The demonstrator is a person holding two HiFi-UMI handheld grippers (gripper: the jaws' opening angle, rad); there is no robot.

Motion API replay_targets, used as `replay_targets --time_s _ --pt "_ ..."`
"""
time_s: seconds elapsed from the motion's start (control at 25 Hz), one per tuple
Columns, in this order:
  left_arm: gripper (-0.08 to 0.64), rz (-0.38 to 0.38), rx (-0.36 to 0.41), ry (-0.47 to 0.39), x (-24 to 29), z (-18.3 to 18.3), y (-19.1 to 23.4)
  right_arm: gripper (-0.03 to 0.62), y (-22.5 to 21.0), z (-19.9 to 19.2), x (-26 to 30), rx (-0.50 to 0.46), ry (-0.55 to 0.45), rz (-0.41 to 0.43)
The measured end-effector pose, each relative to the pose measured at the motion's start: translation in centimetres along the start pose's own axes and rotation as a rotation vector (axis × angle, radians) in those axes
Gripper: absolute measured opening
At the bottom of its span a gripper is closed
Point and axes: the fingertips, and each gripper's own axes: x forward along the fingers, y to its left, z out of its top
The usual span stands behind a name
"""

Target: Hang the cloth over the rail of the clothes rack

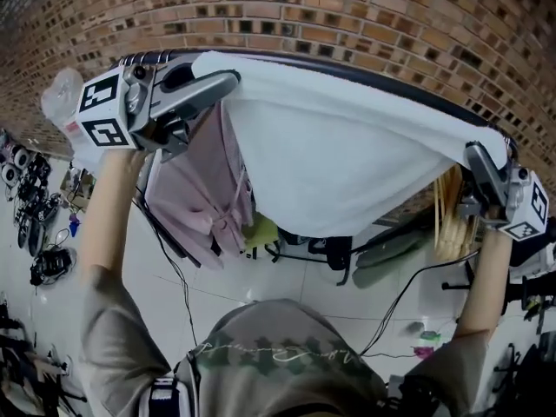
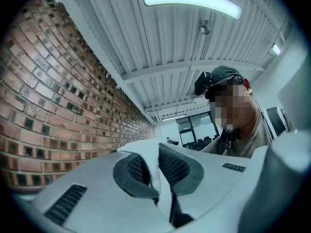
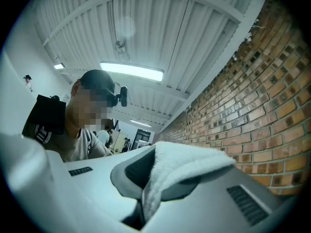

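1. Left gripper (image 1: 228,82). Head view, ten o'clock. Raised overhead on a bare forearm, with its marker cube (image 1: 104,109) toward nine o'clock. In the left gripper view (image 2: 158,152) the jaws are clenched on a thin edge of the cloth (image 2: 151,160), which is pinched between the two dark pads.

2. Pink garment (image 1: 204,189). Head view, between nine o'clock and centre. It hangs under the rack, behind the left end of the cloth.

3. Cloth (image 1: 347,163). White, at centre to two o'clock. It is held spread between the two grippers, one top corner in each, and its lower edge sags free. Its upper edge runs along the rail; whether it rests on the rail cannot be told.

4. Rail (image 1: 408,88). Dark bar arcing from eleven to two o'clock in front of the brick wall (image 1: 347,16), just above the cloth's upper edge.

5. Hangers (image 1: 447,211). Pale bundle at three o'clock, below the cloth's right corner.

6. Right gripper (image 1: 475,153). Head view, three o'clock, raised on the other forearm. In the right gripper view (image 3: 156,187) the jaws grasp a thick fold of the cloth (image 3: 189,161), which bulges over the right-hand jaw.

7. Floor (image 1: 287,276). Pale tiles at six o'clock, crossed by a black cable (image 1: 408,285).
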Motion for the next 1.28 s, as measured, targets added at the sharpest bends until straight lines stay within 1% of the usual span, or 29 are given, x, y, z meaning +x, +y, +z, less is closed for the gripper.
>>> replay_targets --time_s 0.08,0.2,0.4,0.52,0.68,0.84,1.0,1.16,1.28 --pt "0.02 0.004 0.026 0.004 0.4 1.3 0.8 0.02 -1.4 0.7 0.2 -0.001 0.003 0.004" --pt "0.02 0.023 0.037 0.012 0.7 2.7 2.2 0.02 -3.1 1.6 1.2 -0.027 0.029 -0.002" --pt "0.02 0.081 0.071 0.066 0.6 3.9 4.7 0.02 -5.2 2.9 2.8 -0.06 0.055 -0.009" --pt "0.02 0.096 0.087 0.065 0.6 4.5 6.1 0.02 -6.5 3.2 3.3 -0.072 0.049 -0.012" --pt "0.02 0.11 0.081 0.049 0.8 5.1 8.2 0.02 -8.7 3.9 4.0 -0.078 0.041 -0.014" --pt "0.02 0.117 0.096 0.052 1.4 6.0 9.7 0.02 -11.3 4.4 4.2 -0.065 0.036 -0.021" --pt "0.021 0.118 0.094 0.07 1.9 6.8 11.2 0.02 -13.0 5.5 4.4 -0.07 0.027 -0.027" --pt "0.02 0.121 0.079 0.09 2.3 7.3 12.5 0.02 -14.2 6.3 4.8 -0.078 0.036 -0.033" --pt "0.021 0.125 0.082 0.103 2.5 7.8 13.2 0.02 -14.9 6.7 4.9 -0.085 0.042 -0.04"
